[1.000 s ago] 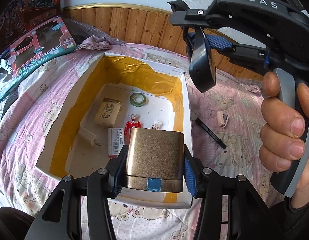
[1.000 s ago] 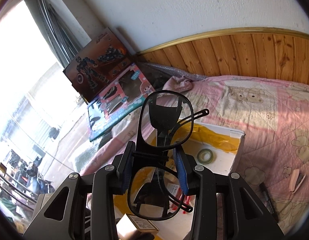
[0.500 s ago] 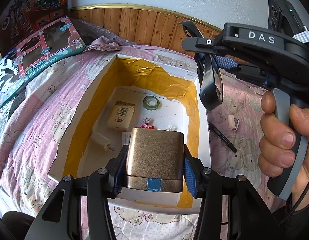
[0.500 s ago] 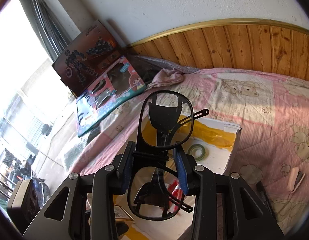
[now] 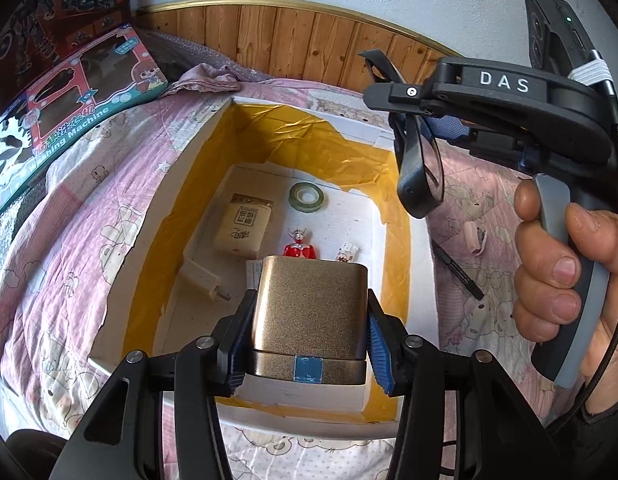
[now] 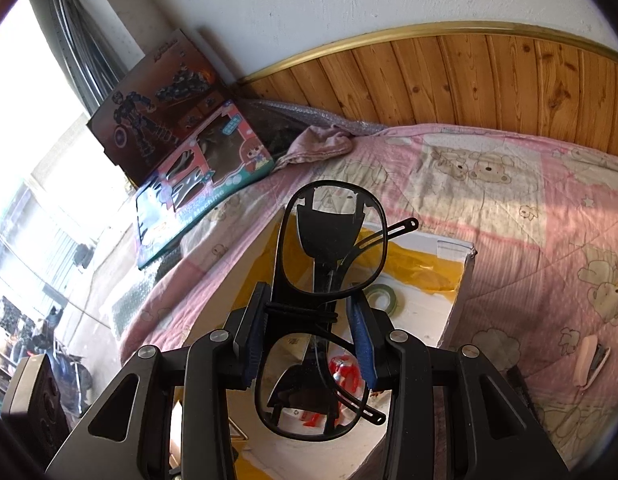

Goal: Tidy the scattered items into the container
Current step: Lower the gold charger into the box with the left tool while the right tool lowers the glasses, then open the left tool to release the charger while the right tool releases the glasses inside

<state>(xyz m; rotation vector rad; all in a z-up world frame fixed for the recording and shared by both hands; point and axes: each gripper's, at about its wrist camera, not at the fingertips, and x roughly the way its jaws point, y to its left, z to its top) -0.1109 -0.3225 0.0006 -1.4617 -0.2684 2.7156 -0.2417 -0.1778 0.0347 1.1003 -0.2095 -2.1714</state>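
Left gripper (image 5: 309, 344): clenched on the gold rectangular box (image 5: 309, 312), which I hold over the near end of the container.
Right gripper (image 6: 309, 344): clamped across the bridge of the black-framed glasses (image 6: 329, 312), one lens sticking out forward, the other toward me; I hold them above the container's right rim.
Container (image 5: 417, 240): a white box lined with yellow tape, open on the pink quilt (image 5: 69, 240).
Already inside: a roll of tape (image 5: 306, 197), a tan packet (image 5: 245, 224), a red toy figure (image 5: 297, 246), a white plug adapter (image 5: 201, 280).
Not yet tidied: a black pen (image 5: 457, 270) and a small pink clip-like object (image 5: 475, 236) on the quilt to the right of the container.
Risk, gold box: if I let go from this height it probably lands on the figure or the packet and knocks them about.
Risk, glasses: the grip is only on the thin bridge, so a twist could let them swing or slip; dropped near the rim, they may catch the wall and fall outside.
Risk, crowding: both grippers are close together over one opening, so lowering together could make them collide.
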